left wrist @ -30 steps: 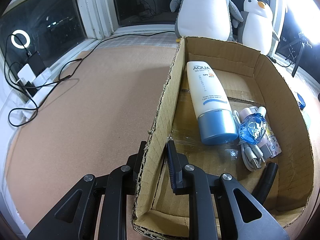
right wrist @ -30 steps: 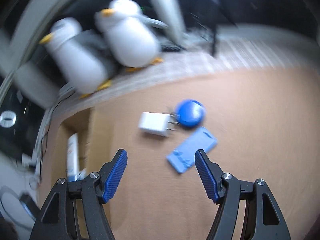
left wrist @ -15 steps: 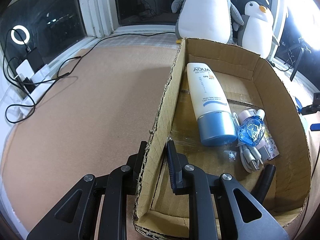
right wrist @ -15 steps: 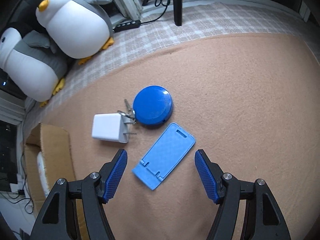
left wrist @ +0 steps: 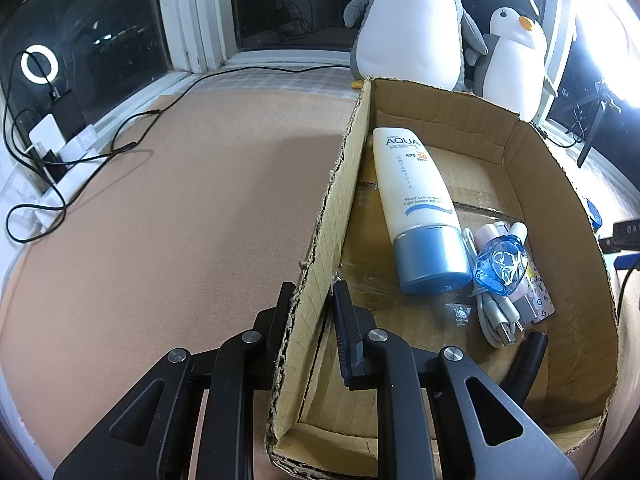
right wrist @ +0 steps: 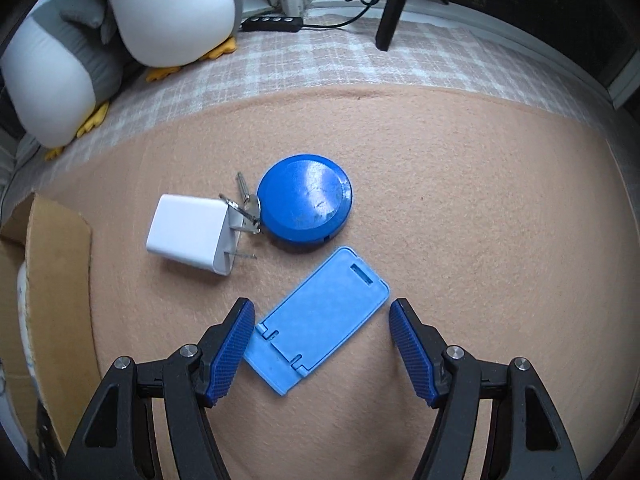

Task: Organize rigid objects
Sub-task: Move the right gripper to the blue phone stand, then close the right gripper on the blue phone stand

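Observation:
My left gripper [left wrist: 311, 300] is shut on the left wall of the cardboard box [left wrist: 320, 232]. In the box lie a sunscreen tube [left wrist: 420, 208], a clear blue bottle [left wrist: 500, 266], a grey cable [left wrist: 496, 320] and a black cylinder [left wrist: 524, 364]. My right gripper [right wrist: 322, 320] is open, its fingers either side of a light blue phone stand [right wrist: 320, 320] lying flat on the mat. Beyond it lie a round dark blue case [right wrist: 305, 199], a white charger plug [right wrist: 192, 234] and small keys [right wrist: 246, 204].
Two plush penguins [left wrist: 408, 24] [right wrist: 168, 8] stand behind the box by the window. Cables and a charger block [left wrist: 52, 136] lie at the left edge. A power strip [right wrist: 272, 23] and a stand leg [right wrist: 394, 4] lie beyond the mat. The box corner [right wrist: 56, 280] is left of the right gripper.
My right gripper has swung down and moved closer, so the phone stand now sits between its open fingers. The left gripper and box have stayed put.

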Motion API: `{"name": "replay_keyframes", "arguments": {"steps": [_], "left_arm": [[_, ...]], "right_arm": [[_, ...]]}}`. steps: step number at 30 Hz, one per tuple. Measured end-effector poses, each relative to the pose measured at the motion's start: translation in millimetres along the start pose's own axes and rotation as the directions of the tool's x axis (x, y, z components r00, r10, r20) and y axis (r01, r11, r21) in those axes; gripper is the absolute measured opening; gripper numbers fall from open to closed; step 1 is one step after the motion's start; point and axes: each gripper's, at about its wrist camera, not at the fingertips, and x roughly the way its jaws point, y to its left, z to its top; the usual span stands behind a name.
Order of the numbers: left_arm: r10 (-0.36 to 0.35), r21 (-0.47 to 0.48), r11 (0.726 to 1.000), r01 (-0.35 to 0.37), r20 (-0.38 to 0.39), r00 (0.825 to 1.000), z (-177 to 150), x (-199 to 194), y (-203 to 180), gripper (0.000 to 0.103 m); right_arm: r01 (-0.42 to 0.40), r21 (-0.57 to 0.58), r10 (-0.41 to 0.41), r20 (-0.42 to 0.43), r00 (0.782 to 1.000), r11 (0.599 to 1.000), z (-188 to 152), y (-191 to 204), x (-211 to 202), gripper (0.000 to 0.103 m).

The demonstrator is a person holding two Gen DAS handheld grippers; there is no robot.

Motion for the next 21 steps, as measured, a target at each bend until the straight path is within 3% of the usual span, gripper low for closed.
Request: {"name": "replay_keyframes", "arguments": {"steps": [6, 13, 19, 21], "left_arm": [[0.001, 0.001, 1.000, -0.001, 0.000, 1.000, 0.2, 0.1, 0.0, 0.017], [0.010, 0.009, 1.000, -0.010, -0.003, 1.000, 0.2, 0.3, -0.1, 0.017], [0.017, 0.014, 1.000, -0.017, -0.004, 1.000, 0.3, 0.5, -1.3, 0.017], [0.018, 0.015, 1.000, -0.018, -0.004, 1.000, 0.3, 0.5, -1.4, 0.017]], "right_arm": [[-0.026, -0.079, 0.025, -0.007, 1.000, 0.997, -15.0, -19.1, -3.7, 0.064], [-0.072, -0.192, 0.079, 0.030, 0.996, 0.979, -24.8, -36.9, -11.0, 0.047], [-0.083, -0.228, 0.101, 0.069, 0.992, 0.970, -26.4, -44.2, -10.2, 0.044], [-0.081, -0.230, 0.101, 0.078, 0.992, 0.970, -23.0, -39.3, -9.9, 0.038]]}}
